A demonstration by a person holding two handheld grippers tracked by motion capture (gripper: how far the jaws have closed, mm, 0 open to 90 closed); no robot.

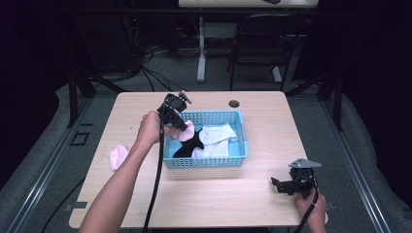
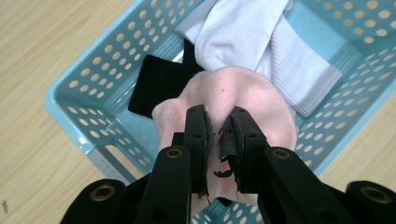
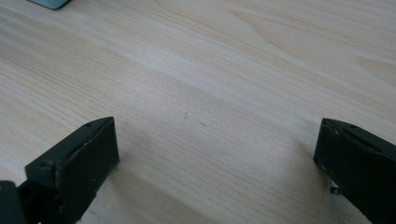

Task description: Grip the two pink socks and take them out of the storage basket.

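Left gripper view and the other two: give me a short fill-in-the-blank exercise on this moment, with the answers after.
1. The left gripper is shut on a sock coloured ____.
2. That sock hangs over a plastic basket coloured ____.
3. The right gripper, at the table's near right corner, has its jaws ____.
4. A second pink sock lies on the table to the ____ of the basket.

Answers: pink; blue; open; left

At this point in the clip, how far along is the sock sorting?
Done: white socks and a black sock lie in the perforated light-blue plastic basket. In hand: the left tongs grip a pink sock above it. Left: another pink sock on the wooden table; the right tongs rest open.
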